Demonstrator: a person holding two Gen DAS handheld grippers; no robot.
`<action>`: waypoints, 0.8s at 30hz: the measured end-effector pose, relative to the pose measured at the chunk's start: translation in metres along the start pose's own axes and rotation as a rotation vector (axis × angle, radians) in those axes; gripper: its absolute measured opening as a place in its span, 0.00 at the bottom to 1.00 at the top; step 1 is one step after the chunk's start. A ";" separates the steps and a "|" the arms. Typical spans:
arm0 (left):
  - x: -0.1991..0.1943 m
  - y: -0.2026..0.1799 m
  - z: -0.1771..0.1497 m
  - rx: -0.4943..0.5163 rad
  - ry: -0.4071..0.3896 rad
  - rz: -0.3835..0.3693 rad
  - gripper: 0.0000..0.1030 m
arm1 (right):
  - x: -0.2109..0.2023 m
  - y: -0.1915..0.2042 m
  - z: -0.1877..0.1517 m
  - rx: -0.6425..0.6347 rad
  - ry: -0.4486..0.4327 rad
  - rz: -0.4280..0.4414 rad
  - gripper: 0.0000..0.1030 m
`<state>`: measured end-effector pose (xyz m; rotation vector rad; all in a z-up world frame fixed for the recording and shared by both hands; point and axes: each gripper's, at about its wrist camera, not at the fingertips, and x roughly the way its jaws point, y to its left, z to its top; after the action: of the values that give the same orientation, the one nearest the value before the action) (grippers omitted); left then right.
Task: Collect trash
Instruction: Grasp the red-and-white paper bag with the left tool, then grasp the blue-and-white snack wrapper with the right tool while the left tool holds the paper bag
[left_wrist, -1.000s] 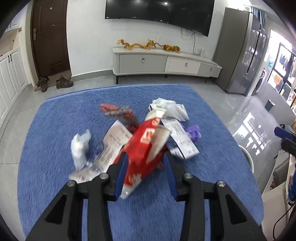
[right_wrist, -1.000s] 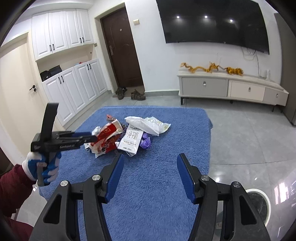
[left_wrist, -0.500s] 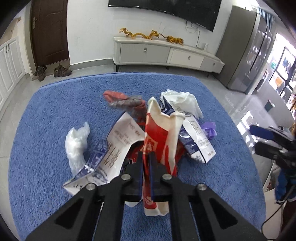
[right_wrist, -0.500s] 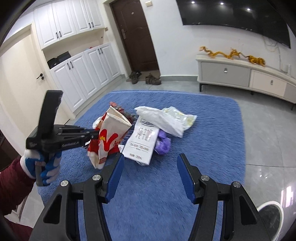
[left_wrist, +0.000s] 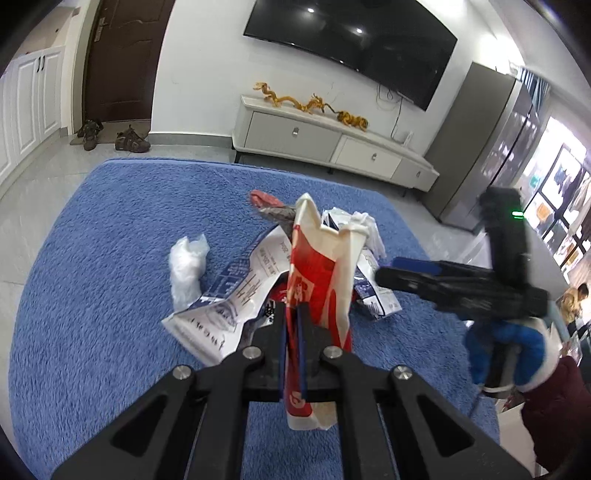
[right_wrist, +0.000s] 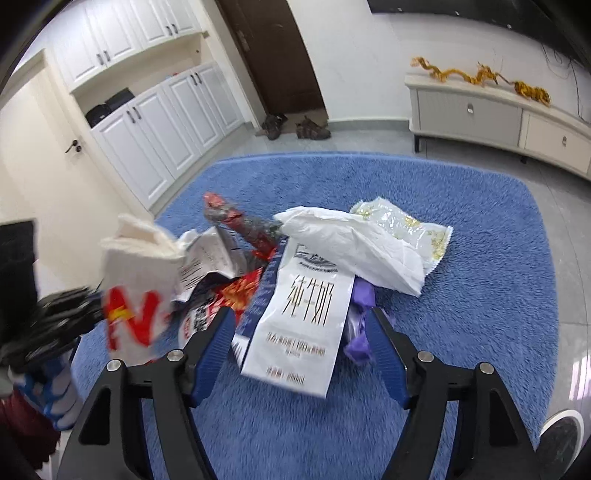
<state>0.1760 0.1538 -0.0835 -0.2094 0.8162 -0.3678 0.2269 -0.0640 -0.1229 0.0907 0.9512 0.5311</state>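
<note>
My left gripper (left_wrist: 292, 314) is shut on a red and white paper bag (left_wrist: 319, 280) and holds it upright above the trash pile on the blue rug (left_wrist: 110, 229). The bag also shows in the right wrist view (right_wrist: 138, 291), at the left. My right gripper (right_wrist: 301, 317) is open, its jaws on either side of a white and blue milk carton (right_wrist: 306, 314). A white plastic bag (right_wrist: 351, 243), a clear yellow-printed wrapper (right_wrist: 406, 229), a purple wrapper (right_wrist: 360, 295) and a red and grey wrapper (right_wrist: 236, 218) lie in the pile.
A crumpled white plastic piece (left_wrist: 186, 266) and a flattened printed carton (left_wrist: 229, 299) lie left of the pile. A white TV cabinet (left_wrist: 332, 144) stands behind the rug. Shoes (left_wrist: 131, 138) sit by the dark door. White cupboards (right_wrist: 155, 122) line the left wall.
My left gripper closed on the red and white bag and lifted it upright. My right gripper moved forward and down to the milk carton, still open.
</note>
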 end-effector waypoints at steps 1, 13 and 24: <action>-0.004 0.002 -0.001 -0.008 -0.007 -0.005 0.04 | 0.004 -0.001 0.002 0.010 0.007 -0.003 0.71; -0.023 0.026 -0.017 -0.070 -0.040 -0.012 0.04 | 0.029 0.002 0.008 -0.033 0.037 -0.098 0.58; -0.042 0.021 -0.031 -0.081 -0.053 -0.011 0.04 | 0.000 0.030 -0.014 -0.161 0.017 -0.058 0.04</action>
<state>0.1313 0.1884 -0.0827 -0.2978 0.7788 -0.3391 0.2041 -0.0405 -0.1219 -0.0863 0.9220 0.5536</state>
